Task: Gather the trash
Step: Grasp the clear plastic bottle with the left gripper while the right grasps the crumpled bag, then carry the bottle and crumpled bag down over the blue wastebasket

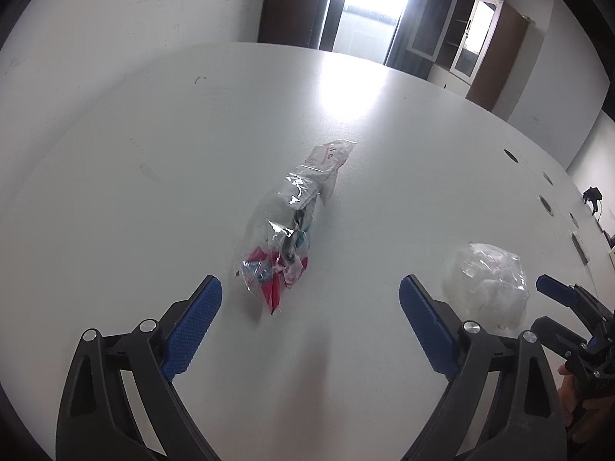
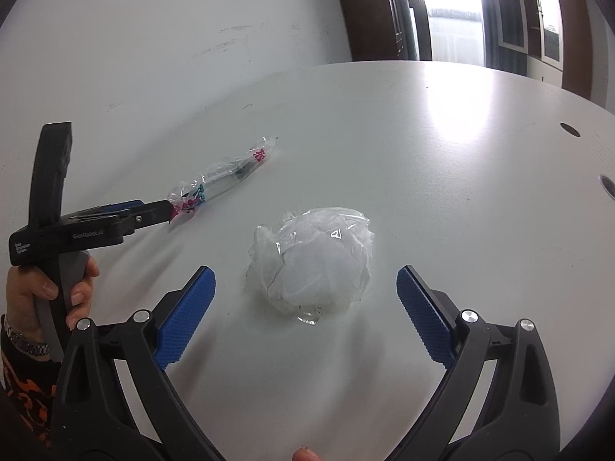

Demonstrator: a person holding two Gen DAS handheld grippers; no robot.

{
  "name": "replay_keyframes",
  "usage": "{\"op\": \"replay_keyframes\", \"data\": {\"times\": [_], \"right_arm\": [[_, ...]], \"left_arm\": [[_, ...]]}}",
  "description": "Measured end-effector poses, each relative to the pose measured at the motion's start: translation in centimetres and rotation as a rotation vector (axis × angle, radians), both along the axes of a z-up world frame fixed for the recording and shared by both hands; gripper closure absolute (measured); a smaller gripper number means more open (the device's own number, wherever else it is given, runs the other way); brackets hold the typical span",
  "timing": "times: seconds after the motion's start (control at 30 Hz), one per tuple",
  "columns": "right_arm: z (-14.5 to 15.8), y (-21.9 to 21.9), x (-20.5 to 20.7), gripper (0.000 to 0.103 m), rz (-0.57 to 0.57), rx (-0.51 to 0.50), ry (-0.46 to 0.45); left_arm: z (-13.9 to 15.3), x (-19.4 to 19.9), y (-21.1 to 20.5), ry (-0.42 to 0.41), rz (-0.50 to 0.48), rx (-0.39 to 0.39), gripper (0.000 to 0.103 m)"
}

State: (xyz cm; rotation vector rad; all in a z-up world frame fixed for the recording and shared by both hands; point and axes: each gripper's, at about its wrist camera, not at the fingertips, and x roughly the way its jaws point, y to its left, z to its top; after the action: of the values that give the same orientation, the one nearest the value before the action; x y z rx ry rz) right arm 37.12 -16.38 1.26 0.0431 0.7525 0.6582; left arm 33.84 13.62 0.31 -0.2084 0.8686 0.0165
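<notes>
The left tool (image 1: pixel 310 299), black-framed with blue ribbed pads, has its fingers spread wide apart just short of the near end of a long crinkled clear plastic wrapper with red, pink and teal print (image 1: pixel 288 230), which lies flat on the white round desk (image 1: pixel 153 153). The print on the wrapper is too creased to read. The right tool (image 2: pixel 306 288), of the same build, is likewise spread wide and holds nothing; a crumpled ball of clear plastic film (image 2: pixel 313 265) sits on the desk just ahead of the gap between its pads. Only the right wrist view shows the left tool's body from the side, with white lettering reading "GenRobot.AI" and a smaller label that seems to say "Data Acquisition System", plus the left hand (image 2: pixel 46 292) gripping its grey handle, a metal watch and an orange-patterned sleeve. Only the left wrist view shows the glass-fronted brown cabinet (image 1: pixel 472 46)
</notes>
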Motion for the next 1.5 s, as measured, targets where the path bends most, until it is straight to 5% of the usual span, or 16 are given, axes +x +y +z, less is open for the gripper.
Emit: {"op": "replay_keyframes", "data": {"times": [0.2, 0.33, 0.53, 0.8, 0.93, 1.5], "right_arm": [[-1.1, 1.2, 1.7, 0.023, 0.021, -0.051, 0.032], [-2.1, 1.7, 2.2, 0.038, 0.033, -0.046, 0.092], [-2.2, 1.6, 1.1, 0.057, 0.026, -0.049, 0.075], [-2.0, -0.2, -1.0, 0.069, -0.022, -0.014, 0.051], [-0.4, -1.0, -4.9, 0.07, -0.033, -0.034, -0.047], [1.2, -6.9, -19.8, 0.07, -0.05, -0.049, -0.14]], "left_arm": [[-1.5, 2.3, 0.2, 0.054, 0.012, 0.046, 0.032], [-1.9, 2.4, 0.7, 0.066, 0.042, 0.025, 0.058], [-1.5, 1.2, 1.1, 0.032, 0.066, 0.005, 0.078], [1.2, -4.8, 0.4, -0.072, 0.084, -0.067, 0.079], [2.5, -9.0, -0.6, -0.112, 0.071, -0.068, 0.079], [3.8, -25.7, -6.0, -0.21, 0.008, -0.085, 0.079]]}}
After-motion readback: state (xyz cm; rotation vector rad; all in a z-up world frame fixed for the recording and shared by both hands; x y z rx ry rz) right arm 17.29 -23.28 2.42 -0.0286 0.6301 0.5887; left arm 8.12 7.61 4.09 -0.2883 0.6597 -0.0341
